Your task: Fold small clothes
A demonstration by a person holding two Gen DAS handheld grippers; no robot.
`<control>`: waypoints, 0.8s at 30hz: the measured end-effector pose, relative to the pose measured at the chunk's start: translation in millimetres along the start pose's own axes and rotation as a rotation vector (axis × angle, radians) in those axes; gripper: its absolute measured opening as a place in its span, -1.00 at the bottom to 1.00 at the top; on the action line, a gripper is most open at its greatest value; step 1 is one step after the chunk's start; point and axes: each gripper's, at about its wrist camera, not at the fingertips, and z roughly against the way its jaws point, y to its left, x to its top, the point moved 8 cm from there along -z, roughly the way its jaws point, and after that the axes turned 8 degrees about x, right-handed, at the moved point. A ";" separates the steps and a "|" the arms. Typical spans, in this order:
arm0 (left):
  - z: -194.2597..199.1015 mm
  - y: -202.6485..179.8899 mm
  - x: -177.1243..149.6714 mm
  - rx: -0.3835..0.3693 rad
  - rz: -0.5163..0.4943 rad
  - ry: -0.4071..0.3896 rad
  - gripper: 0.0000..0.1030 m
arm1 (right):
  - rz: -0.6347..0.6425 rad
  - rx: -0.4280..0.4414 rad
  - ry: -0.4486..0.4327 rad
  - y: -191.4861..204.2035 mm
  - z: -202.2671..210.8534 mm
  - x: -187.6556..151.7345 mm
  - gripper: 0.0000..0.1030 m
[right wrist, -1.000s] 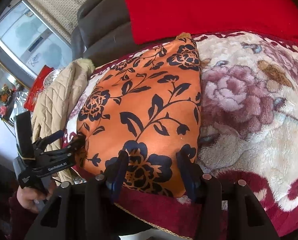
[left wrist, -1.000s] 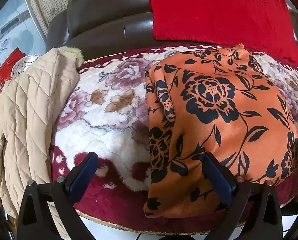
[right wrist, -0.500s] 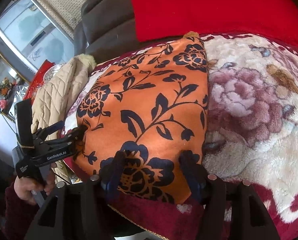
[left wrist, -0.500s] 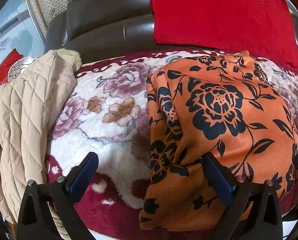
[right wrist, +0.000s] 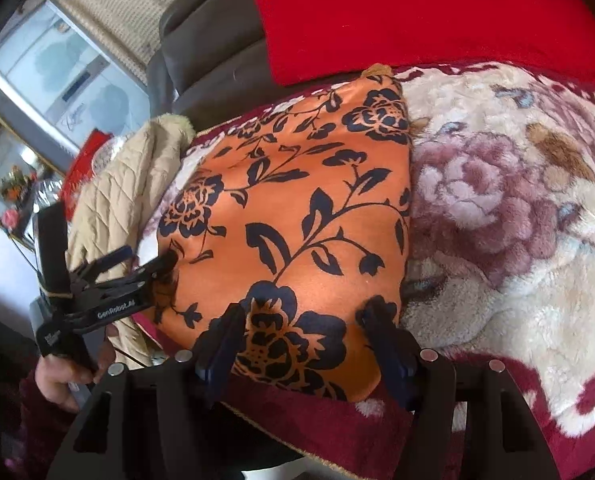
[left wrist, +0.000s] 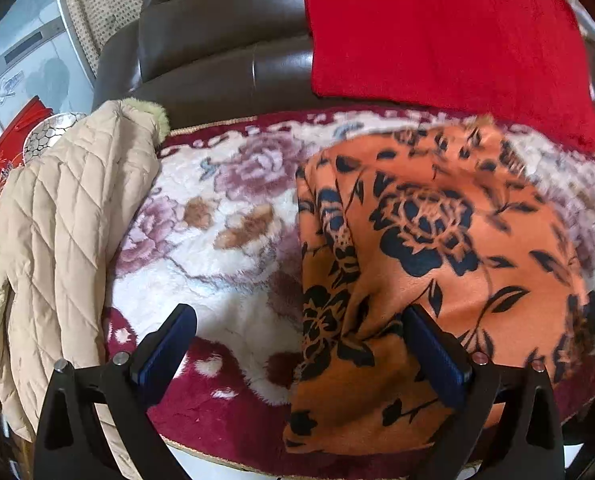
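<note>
An orange cloth with black flowers (left wrist: 437, 248) (right wrist: 297, 208) lies folded flat on a plush floral blanket (left wrist: 217, 264) (right wrist: 497, 200). Its near edge hangs slightly over the seat front. My left gripper (left wrist: 297, 320) stands wide open at the cloth's near left corner, with the right finger over the fabric and the left finger over bare blanket. In the right wrist view the left gripper (right wrist: 147, 256) touches the cloth's left edge, held by a hand (right wrist: 57, 376). My right gripper (right wrist: 303, 316) is open and straddles the cloth's near right corner. The fabric lies slack between its pads.
A beige quilted jacket (left wrist: 57, 248) (right wrist: 137, 184) is draped over the left end of the seat. A red cushion (left wrist: 437, 32) (right wrist: 417, 12) leans on the brown leather sofa back (left wrist: 217, 48). The blanket's dark red border (left wrist: 225, 424) marks the front edge.
The right gripper's jaws have spread wider around the cloth's near corner. The left gripper stays wide open. Both hands have hardly moved.
</note>
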 end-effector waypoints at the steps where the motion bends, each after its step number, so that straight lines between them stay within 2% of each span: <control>1: 5.7 3.7 2.3 -0.015 0.016 -0.012 1.00 | -0.020 0.010 -0.004 -2.8 3.8 1.4 0.31; 4: 14.9 15.0 9.4 -0.099 0.073 -0.019 1.00 | -0.077 0.029 -0.033 -13.7 15.5 7.3 0.31; 7: 4.5 16.5 8.8 -0.198 0.114 0.053 1.00 | -0.135 0.043 -0.047 -26.4 22.1 12.4 0.31; 11: -23.5 -2.8 -5.5 -0.360 0.139 0.210 1.00 | -0.189 0.089 -0.055 -36.1 22.8 17.9 0.31; 14: -32.5 -13.8 -8.3 -0.478 0.204 0.259 1.00 | -0.222 0.120 -0.048 -43.0 16.0 21.8 0.31; 17: -34.2 -24.5 -4.3 -0.553 0.223 0.255 1.00 | -0.269 0.166 -0.038 -49.6 5.7 25.8 0.31; 18: -36.1 -27.2 -3.2 -0.565 0.218 0.259 1.00 | -0.280 0.182 -0.033 -51.8 1.8 27.2 0.31; 20: -38.9 -38.5 -3.1 -0.578 0.192 0.280 1.00 | -0.300 0.205 -0.011 -55.9 -10.8 29.5 0.43; 22: -39.8 -50.8 -2.9 -0.606 0.169 0.288 1.00 | -0.318 0.230 0.008 -59.1 -24.4 31.2 0.43; 24: -40.9 -58.7 -1.1 -0.619 0.171 0.283 1.00 | -0.303 0.233 -0.014 -56.2 -30.4 36.5 0.46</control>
